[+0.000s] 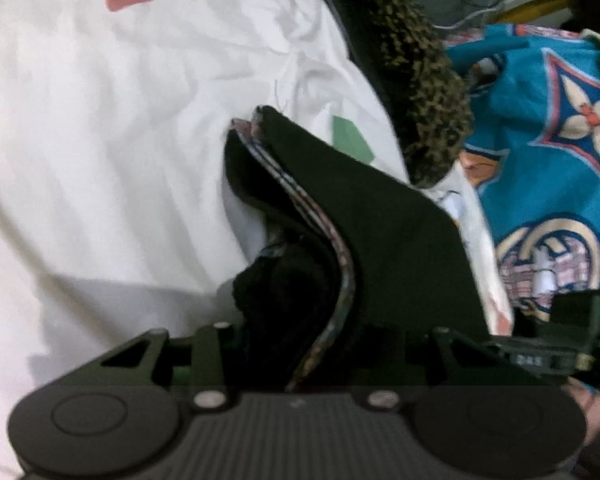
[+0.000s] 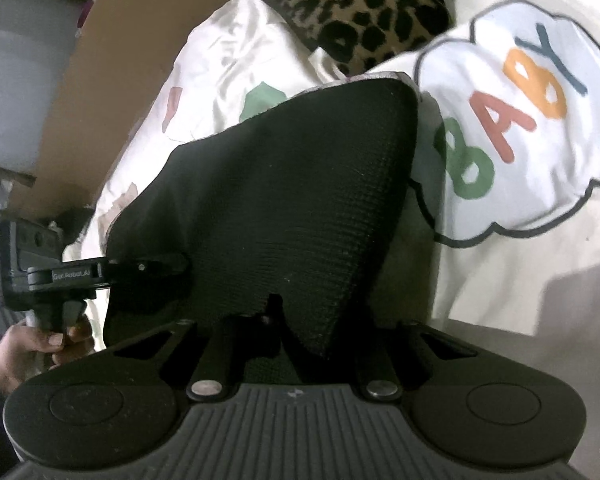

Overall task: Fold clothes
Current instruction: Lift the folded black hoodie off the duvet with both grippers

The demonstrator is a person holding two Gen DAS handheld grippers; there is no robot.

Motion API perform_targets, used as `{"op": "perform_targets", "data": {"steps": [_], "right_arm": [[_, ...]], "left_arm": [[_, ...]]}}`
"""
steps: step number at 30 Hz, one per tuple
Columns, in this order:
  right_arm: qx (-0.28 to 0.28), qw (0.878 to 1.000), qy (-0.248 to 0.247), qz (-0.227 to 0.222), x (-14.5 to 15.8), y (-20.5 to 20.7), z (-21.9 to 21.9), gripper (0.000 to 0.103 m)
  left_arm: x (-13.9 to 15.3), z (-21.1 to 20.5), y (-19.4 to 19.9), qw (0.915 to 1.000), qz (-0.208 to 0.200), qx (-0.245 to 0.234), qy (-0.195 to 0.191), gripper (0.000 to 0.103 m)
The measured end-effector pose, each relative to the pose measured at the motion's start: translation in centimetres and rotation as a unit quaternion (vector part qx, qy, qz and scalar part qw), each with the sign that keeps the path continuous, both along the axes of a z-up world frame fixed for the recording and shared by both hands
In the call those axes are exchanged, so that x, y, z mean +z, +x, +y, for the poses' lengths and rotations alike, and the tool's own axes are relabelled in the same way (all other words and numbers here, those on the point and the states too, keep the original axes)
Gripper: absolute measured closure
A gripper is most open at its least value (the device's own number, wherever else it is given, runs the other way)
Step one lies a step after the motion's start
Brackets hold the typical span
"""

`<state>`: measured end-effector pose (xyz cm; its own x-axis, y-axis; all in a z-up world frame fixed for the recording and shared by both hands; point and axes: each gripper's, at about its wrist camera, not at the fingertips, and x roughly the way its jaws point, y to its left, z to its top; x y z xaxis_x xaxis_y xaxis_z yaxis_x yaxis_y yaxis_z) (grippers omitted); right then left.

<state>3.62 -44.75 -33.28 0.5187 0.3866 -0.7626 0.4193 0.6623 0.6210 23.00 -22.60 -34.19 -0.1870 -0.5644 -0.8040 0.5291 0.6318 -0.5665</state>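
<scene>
A black garment [image 1: 380, 216] with a patterned inner edge hangs folded between both grippers above the white bedsheet [image 1: 100, 160]. In the left wrist view it runs up from my left gripper [image 1: 300, 344], which is shut on it; the fingertips are hidden under the cloth. The right gripper [image 1: 576, 320] shows at the right edge, beside the cloth's far side. In the right wrist view the same black garment [image 2: 280, 184] drapes over my right gripper [image 2: 276, 320], shut on it. The left gripper [image 2: 156, 266] bites into the cloth's left side, held by a hand [image 2: 28, 352].
A teal patterned garment [image 1: 548, 152] and a dark fuzzy item [image 1: 416, 80] lie at the right of the bed. A cream top printed "BABY" [image 2: 512, 112], a leopard-print piece [image 2: 352, 8], a cardboard surface [image 2: 124, 52] and a grey bin [image 2: 20, 72] are nearby.
</scene>
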Motion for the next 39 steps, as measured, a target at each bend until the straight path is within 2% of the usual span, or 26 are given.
{"op": "perform_targets", "data": {"steps": [9,14,18,22,28,34,37,39], "right_arm": [[0.021,0.996,-0.075,0.034,0.2,1.9,1.9,0.09],[0.03,0.993,-0.105,0.044,0.5,2.5,2.7,0.09],[0.036,0.991,-0.121,0.051,2.3,2.8,3.3,0.093],[0.045,0.99,-0.126,0.045,5.6,3.3,3.8,0.094],[0.061,0.984,-0.166,0.009,12.1,3.0,5.4,0.095],[0.082,0.974,-0.21,-0.029,18.9,2.7,7.1,0.095],[0.065,0.97,-0.23,-0.054,22.7,2.7,7.2,0.095],[0.067,0.963,-0.252,-0.072,24.9,2.7,7.7,0.095]], "left_arm": [[0.9,-1.6,-1.5,0.9955,-0.061,0.01,0.072,0.062],[1.3,-2.1,-2.0,0.9929,-0.075,0.009,0.092,0.064],[3.0,-2.0,-2.7,0.9903,-0.083,0.016,0.11,0.066],[5.9,-2.2,-4.4,0.9843,-0.116,-0.001,0.133,0.067],[12.2,-0.9,-6.4,0.9819,-0.145,0.016,0.121,0.068],[18.7,-0.6,-7.5,0.9782,-0.183,0.043,0.088,0.068],[21.8,-0.6,-7.8,0.9752,-0.202,0.057,0.07,0.068],[23.9,-0.7,-8.1,0.9727,-0.214,0.067,0.058,0.068]]}}
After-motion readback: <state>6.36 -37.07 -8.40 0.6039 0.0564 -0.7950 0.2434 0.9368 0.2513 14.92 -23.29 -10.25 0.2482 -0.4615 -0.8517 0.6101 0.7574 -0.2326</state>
